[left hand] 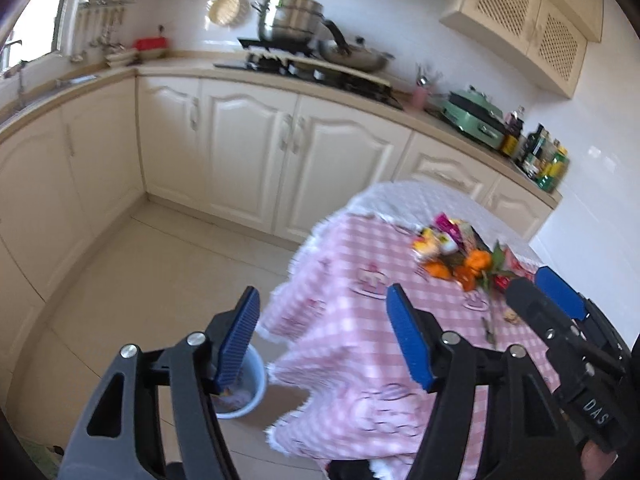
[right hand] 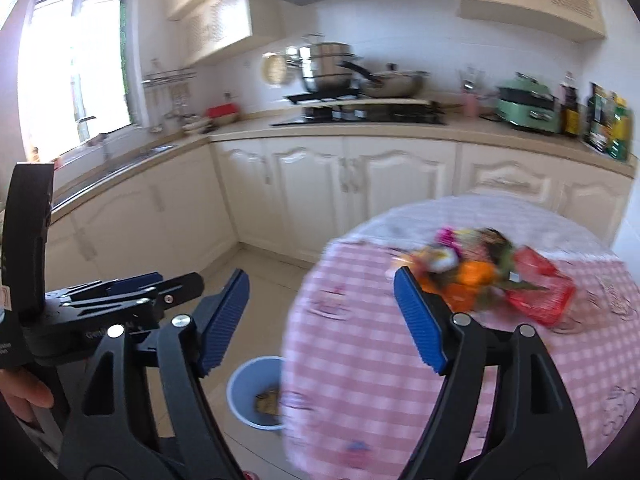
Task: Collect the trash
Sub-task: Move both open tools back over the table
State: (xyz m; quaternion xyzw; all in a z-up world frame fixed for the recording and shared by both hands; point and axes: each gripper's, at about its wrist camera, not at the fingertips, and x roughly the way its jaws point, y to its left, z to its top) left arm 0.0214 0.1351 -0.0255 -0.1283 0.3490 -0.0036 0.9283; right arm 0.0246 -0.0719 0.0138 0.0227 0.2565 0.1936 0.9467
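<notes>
**Kitchen, round table and floor bin — both claws empty**

Left wrist view
- Left gripper [left hand: 324, 340]: blue ribbed pads set wide apart, nothing between them; it hangs over the near edge of the table, angled downward.
- Right gripper [left hand: 548, 300]: enters from the right, over the table; one blue pad and the black frame show. Its spread cannot be read in this view.
- Table [left hand: 352, 248]: round, covered by a pink-and-white checked cloth with a frilled hem.
- Trash pile [left hand: 464, 256]: on the far right part of the table — orange peel, bright wrappers, a red packet, green leaves. The heap runs roughly from upper left to lower right across the cloth. A thin stem [left hand: 489, 320] lies apart from it on the near side, long axis close to vertical in the picture.
- Blue bin [left hand: 250, 392]: on the tiled floor just left of the table's hem, upright, mouth up, partly behind the left pad; pale litter inside.
- Background: cream cabinets [left hand: 248, 148], hob with stacked steel pots [left hand: 290, 20].

Right wrist view
- Right gripper [right hand: 320, 320]: pads wide apart, nothing held, the table edge showing between them.
- Left gripper [right hand: 132, 292]: at left, seen side-on, level with the right.
- Trash pile [right hand: 480, 276]: blurred, just beyond the right pad; the red packet [right hand: 538, 288] forms its right end.
- Blue bin [right hand: 256, 388]: on the floor against the table's left edge, dark scraps at the bottom.
</notes>
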